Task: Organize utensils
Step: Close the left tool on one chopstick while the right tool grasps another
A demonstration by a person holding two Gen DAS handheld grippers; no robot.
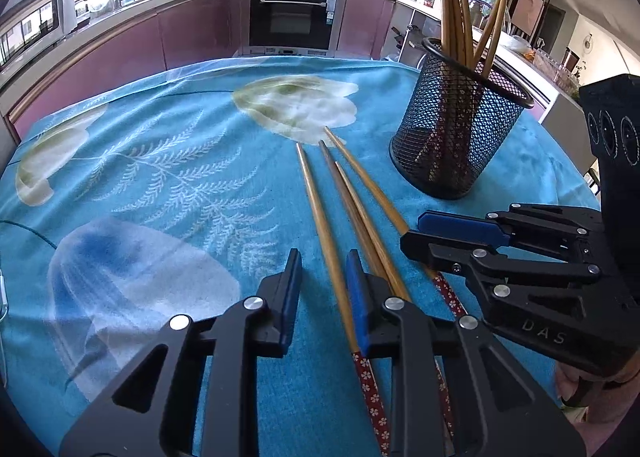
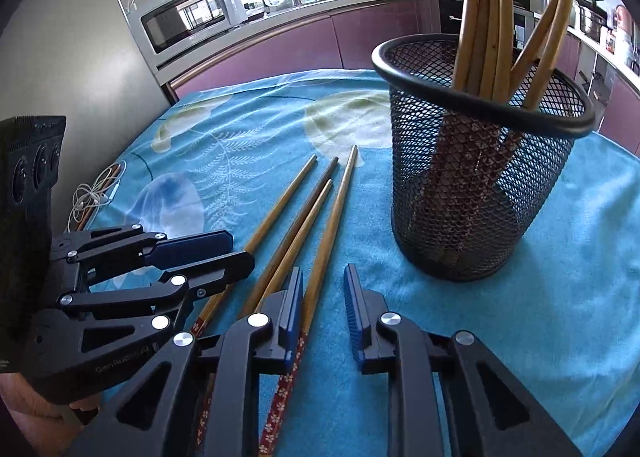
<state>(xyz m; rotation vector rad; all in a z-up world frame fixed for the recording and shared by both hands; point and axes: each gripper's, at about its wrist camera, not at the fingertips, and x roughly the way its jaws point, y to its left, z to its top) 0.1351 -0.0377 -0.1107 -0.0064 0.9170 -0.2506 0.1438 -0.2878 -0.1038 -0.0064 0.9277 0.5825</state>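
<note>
Several wooden chopsticks (image 1: 352, 193) with red flowered handles lie side by side on the blue cloth; they also show in the right wrist view (image 2: 296, 225). A black mesh holder (image 1: 456, 125) stands to their right with several chopsticks upright in it, and shows in the right wrist view (image 2: 476, 185). My left gripper (image 1: 324, 289) is open, low over the leftmost chopstick, which lies between its fingers. My right gripper (image 2: 324, 297) is open over the rightmost chopstick. Each gripper shows in the other's view, the right one (image 1: 416, 231) and the left one (image 2: 240, 253).
The table is covered by a blue floral cloth (image 1: 160, 177). A white earphone cable (image 2: 96, 197) lies at its left edge. Kitchen counters, an oven (image 1: 296, 17) and a microwave (image 2: 184, 17) stand behind the table.
</note>
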